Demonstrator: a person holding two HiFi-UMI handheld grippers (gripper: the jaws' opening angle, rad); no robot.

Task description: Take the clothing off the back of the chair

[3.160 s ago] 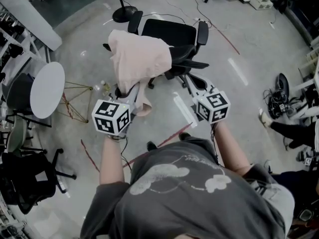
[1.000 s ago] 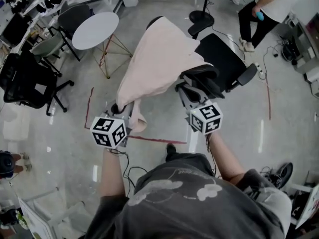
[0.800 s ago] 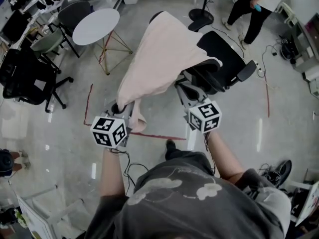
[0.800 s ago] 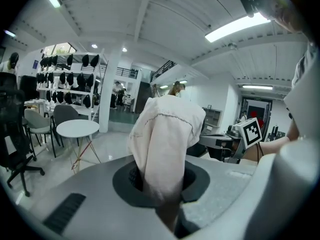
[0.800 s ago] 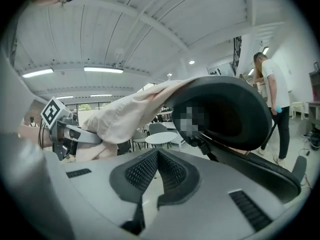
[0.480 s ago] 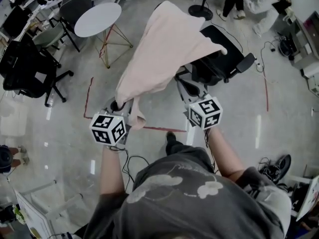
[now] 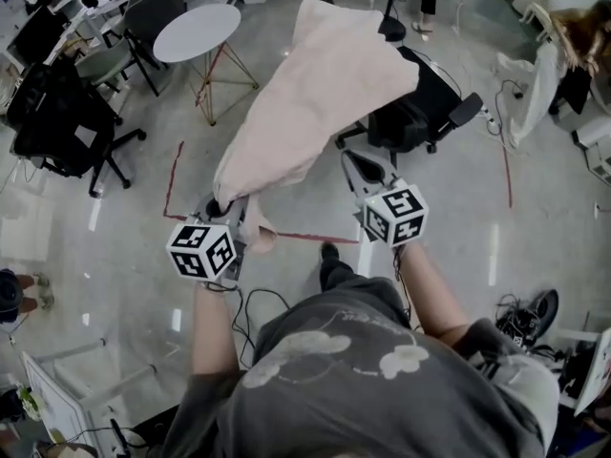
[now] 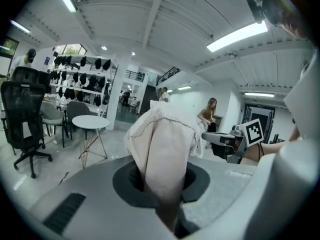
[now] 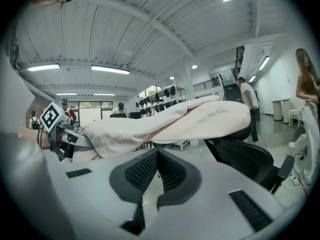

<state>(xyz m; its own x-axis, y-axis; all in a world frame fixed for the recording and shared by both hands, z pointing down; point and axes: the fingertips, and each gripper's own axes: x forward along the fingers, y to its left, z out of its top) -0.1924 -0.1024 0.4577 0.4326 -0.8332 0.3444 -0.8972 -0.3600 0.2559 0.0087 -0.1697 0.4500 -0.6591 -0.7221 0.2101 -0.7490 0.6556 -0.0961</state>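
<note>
A pale pink garment [image 7: 315, 93] stretches from the back of a black office chair [image 7: 425, 108] down to my left gripper [image 7: 227, 208], which is shut on its lower hem. In the left gripper view the bunched cloth [image 8: 162, 144] fills the space between the jaws. My right gripper [image 7: 363, 168] hangs just right of the cloth and in front of the chair, shut with nothing in it. From the right gripper view the garment [image 9: 175, 119] lies over the chair back [image 9: 245, 156], with the left gripper [image 9: 62, 134] at its left end.
A round white table [image 7: 196, 31] on thin legs stands at the upper left, with black office chairs [image 7: 67, 122] beside it. Red tape lines [image 7: 175, 175] mark the floor. A lamp base [image 7: 391, 27] sits behind the chair. People stand at the far right [image 7: 573, 46].
Both grippers have drawn back from the chair. The garment, still held by the left gripper, now stretches out longer and flatter from the chair back. The right gripper stays shut and empty.
</note>
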